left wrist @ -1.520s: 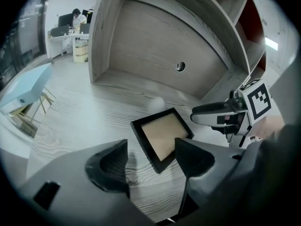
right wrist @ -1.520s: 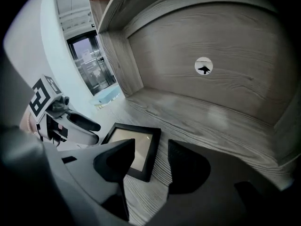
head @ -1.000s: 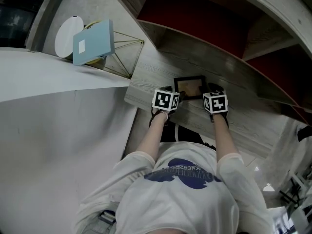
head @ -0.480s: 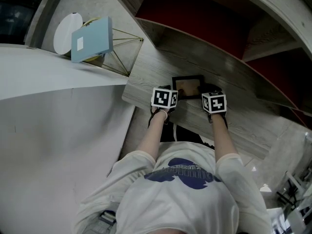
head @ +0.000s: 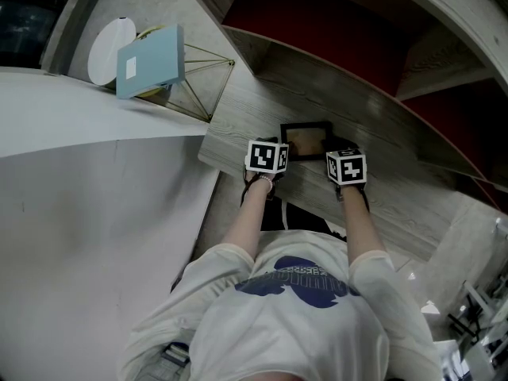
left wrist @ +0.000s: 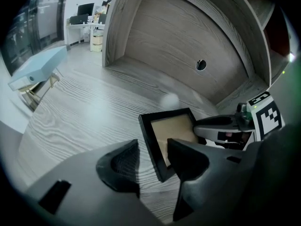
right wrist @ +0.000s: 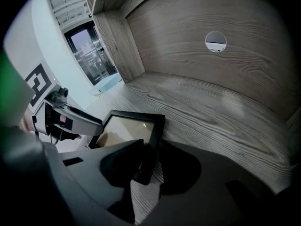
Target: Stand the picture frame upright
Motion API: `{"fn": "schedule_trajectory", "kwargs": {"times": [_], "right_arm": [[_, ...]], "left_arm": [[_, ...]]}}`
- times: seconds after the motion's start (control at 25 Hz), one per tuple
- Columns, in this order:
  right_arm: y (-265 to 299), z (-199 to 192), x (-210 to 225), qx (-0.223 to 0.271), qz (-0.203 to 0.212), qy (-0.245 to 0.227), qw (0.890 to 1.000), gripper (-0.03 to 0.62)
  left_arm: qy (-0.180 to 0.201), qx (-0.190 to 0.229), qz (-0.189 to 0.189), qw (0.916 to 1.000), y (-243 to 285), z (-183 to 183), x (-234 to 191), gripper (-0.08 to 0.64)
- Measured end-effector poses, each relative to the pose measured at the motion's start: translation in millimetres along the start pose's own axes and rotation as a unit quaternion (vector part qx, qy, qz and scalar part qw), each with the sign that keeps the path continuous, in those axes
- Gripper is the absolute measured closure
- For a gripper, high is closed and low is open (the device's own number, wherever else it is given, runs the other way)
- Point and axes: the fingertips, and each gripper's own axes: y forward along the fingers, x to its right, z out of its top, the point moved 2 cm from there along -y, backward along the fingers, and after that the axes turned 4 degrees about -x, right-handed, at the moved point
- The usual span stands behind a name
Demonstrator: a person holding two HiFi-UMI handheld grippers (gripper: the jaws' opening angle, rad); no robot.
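Note:
A small black picture frame with a tan insert lies on the grey wood shelf. My left gripper is at its left side. In the left gripper view the frame's left edge sits between the jaws of my left gripper. They have just been closing, and a gap still shows beside the left finger. My right gripper is at the frame's right side. Its jaws have just been closing, and in the right gripper view my right gripper pinches the frame's right edge.
The curved wooden back wall has a round hole. A light blue box rests on a gold wire stand beside a white disc at the far left. A white surface lies left of the shelf. Red shelf compartments rise behind.
Both grippers stay at the frame's two sides with hardly any shift. The frame lies in the same spot.

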Motion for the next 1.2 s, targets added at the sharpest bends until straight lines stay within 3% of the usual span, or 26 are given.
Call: {"fn": "schedule_trajectory", "kwargs": {"times": [0.2,0.36,0.76,1.2], "right_arm": [[1,0,1,0.005,0.015,0.025,1.0,0.512],[0,2,-2,0.014,0.023,0.04,0.999,0.518],[-1,-1,-1,0.033,0.037,0.051,0.997,0.522],[-21,-5,9,0.069,0.013,0.057,0.996,0.52]], "left_arm": [[0.008,-0.001,0.024,0.9997,0,-1,-5,0.403],[-0.008,0.0,0.002,1.0,2,-1,-4,0.462],[-0.01,0.012,-0.014,0.9998,1,-2,-3,0.468],[0.024,0.023,-0.028,0.9991,0,7,14,0.471]]}}
